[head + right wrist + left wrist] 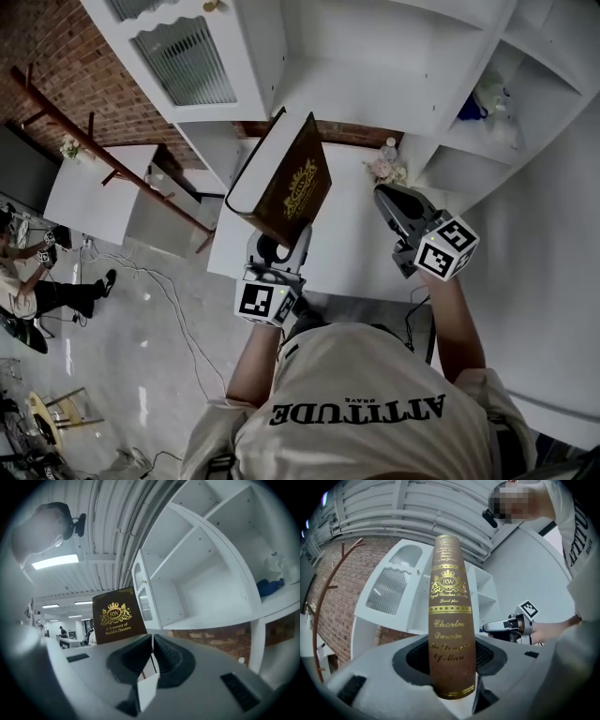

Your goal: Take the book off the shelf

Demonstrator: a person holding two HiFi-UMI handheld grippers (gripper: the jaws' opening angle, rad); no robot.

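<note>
A brown book (292, 183) with gold print stands between the jaws of my left gripper (281, 246), which is shut on its lower end. In the left gripper view the book's spine (451, 620) rises upright from the jaws. The book is held out in front of the white shelf unit (394, 66), clear of its compartments. My right gripper (394, 208) hangs to the right of the book, jaws shut and empty. In the right gripper view the book's cover (117, 616) shows to the left, beyond the closed jaws (153, 656).
A white table (352, 248) lies below both grippers, with a small flower bunch (384, 169) at its back. The shelf's right compartments hold a blue thing (472, 108). A glass-fronted cabinet door (183, 56) stands at the upper left. A person (37, 281) sits at the far left.
</note>
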